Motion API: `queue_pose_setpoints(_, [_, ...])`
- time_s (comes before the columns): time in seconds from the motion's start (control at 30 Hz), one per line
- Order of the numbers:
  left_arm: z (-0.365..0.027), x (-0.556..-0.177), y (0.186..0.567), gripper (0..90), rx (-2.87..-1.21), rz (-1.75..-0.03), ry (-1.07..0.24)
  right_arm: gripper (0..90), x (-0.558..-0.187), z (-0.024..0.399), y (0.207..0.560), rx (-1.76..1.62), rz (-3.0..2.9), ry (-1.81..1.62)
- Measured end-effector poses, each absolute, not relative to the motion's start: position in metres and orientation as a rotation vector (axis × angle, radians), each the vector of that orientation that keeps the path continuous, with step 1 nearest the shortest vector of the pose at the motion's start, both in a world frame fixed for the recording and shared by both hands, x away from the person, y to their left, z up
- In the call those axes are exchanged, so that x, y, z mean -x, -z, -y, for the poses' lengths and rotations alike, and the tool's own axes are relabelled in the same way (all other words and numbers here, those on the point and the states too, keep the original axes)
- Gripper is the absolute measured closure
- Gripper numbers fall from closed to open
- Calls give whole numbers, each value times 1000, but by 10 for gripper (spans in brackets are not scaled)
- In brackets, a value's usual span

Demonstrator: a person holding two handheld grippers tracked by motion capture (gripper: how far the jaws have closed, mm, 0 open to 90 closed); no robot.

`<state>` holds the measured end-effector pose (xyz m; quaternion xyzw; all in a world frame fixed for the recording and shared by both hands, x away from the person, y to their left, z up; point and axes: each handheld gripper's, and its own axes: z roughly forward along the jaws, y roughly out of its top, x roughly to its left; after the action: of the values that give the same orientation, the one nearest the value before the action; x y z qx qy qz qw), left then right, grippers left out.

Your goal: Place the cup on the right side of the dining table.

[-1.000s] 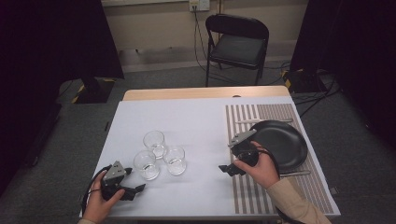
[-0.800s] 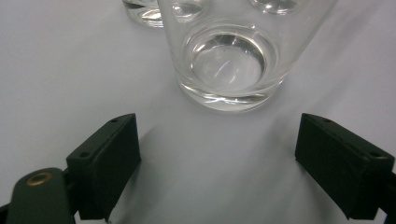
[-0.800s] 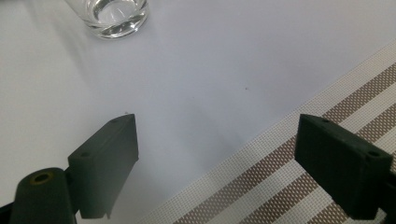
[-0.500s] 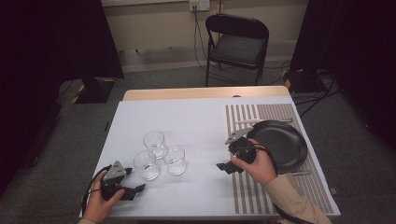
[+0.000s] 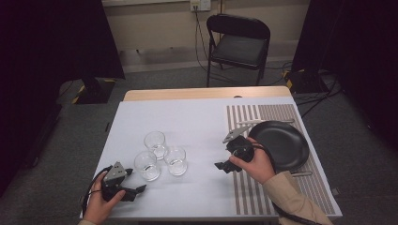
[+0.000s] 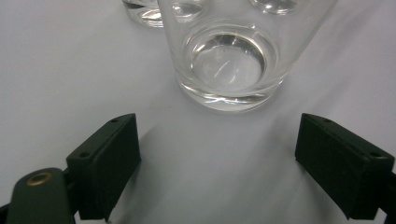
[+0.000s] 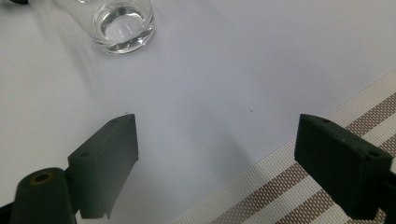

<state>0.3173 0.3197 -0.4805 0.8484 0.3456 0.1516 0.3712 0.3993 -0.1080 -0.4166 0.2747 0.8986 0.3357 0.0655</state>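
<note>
Since the earlier frames, the right gripper (image 5: 225,165) has slid leftwards off the black round plate (image 5: 281,145) and now hovers over the left edge of the brown-and-white striped placemat (image 5: 253,187), while the left gripper (image 5: 133,191) has stayed put near the table's front-left corner.

Seen from the right gripper view, the right gripper (image 7: 215,168) has its jaws spread wide with nothing between them, above bare white tabletop (image 7: 224,70) and the placemat's edge (image 7: 299,196). The person's right hand (image 5: 256,161) wraps the gripper body from behind, the beige-sleeved forearm (image 5: 293,199) coming in from the lower right, and the jaws point left towards the glasses. One clear drinking glass (image 7: 119,23) stands well ahead of them, up and to the left.

In its own view, the left gripper (image 6: 217,168) also has its jaws wide apart and empty, low over the table. The left hand (image 5: 101,206) grips it from below, jaws aimed right. A clear glass tumbler (image 6: 229,60) stands upright just ahead of the jaws, not between them.

In the high view, three clear glasses stand clustered at the table's centre-left: the nearest (image 5: 147,165), one beside it (image 5: 176,160), one behind (image 5: 155,143).
</note>
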Motion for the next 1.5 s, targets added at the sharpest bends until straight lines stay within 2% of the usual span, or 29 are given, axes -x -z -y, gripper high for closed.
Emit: queue_pose_setpoints(1.5, [-320,-317,481,131,-2176,-886,-389,128,-407,81,416,-777,-2745,-1012])
